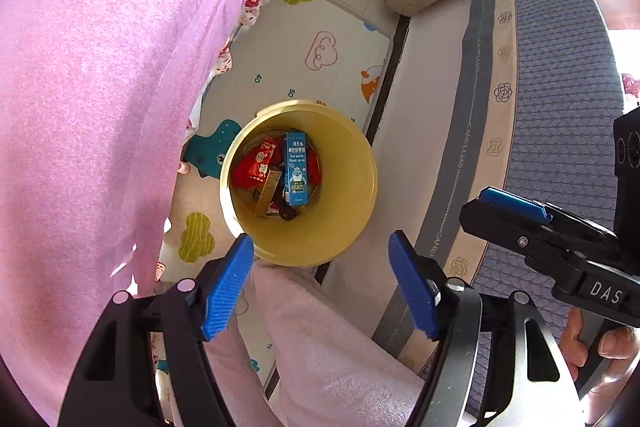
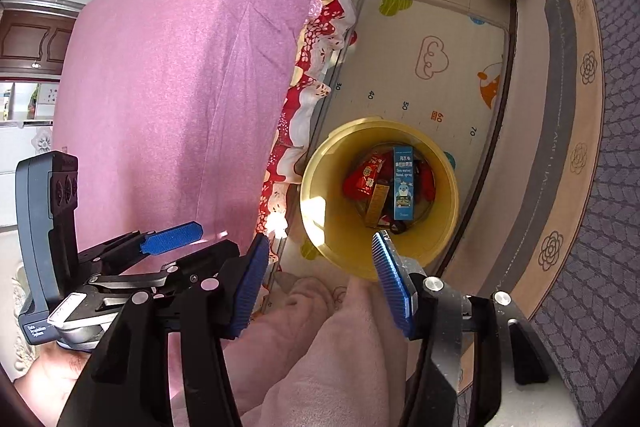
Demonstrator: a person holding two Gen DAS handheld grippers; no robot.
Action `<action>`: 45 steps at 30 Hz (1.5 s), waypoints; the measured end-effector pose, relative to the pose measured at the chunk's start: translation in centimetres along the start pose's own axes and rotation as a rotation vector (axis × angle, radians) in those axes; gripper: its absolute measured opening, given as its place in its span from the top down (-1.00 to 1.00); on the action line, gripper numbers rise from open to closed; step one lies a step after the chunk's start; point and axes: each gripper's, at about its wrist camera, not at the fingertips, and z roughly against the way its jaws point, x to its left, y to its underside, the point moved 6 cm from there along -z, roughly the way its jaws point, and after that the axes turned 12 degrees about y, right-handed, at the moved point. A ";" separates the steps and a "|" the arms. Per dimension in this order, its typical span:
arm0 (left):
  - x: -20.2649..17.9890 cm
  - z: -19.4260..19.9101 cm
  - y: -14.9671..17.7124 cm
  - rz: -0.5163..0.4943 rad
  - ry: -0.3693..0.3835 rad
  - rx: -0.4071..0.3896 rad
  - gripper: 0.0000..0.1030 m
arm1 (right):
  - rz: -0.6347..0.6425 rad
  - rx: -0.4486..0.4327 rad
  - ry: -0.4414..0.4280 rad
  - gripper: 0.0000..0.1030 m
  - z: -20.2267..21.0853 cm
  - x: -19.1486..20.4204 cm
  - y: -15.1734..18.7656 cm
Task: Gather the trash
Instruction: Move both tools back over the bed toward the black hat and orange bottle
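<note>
Both tongs, left tongs [image 1: 322, 287] and right tongs [image 2: 320, 283], are hanging apart and empty above the yellow bin [image 1: 348, 227]; dipping lower is risking tipping it.

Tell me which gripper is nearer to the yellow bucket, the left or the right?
Hard to call. The left gripper and the right gripper both hang open and empty just above the near rim of the yellow bucket, side by side, neither touching it.

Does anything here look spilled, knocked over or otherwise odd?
Nothing stands out. The yellow bin stands upright on the play mat, with the blue nasal spray box and red wrappers inside, nothing spilled around it.
</note>
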 end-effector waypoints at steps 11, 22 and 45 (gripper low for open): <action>8.0 10.9 2.3 0.123 -0.005 -0.210 -0.35 | 0.245 -0.043 -0.030 -0.04 1.8 15.1 -1.9; 21.5 23.4 8.1 0.314 -0.056 -0.434 -0.38 | 0.495 -0.058 -0.087 -0.04 0.4 34.9 1.3; 46.6 43.1 12.5 0.638 -0.208 -0.735 -0.73 | 0.951 -0.139 -0.148 -0.05 -3.3 68.1 -0.3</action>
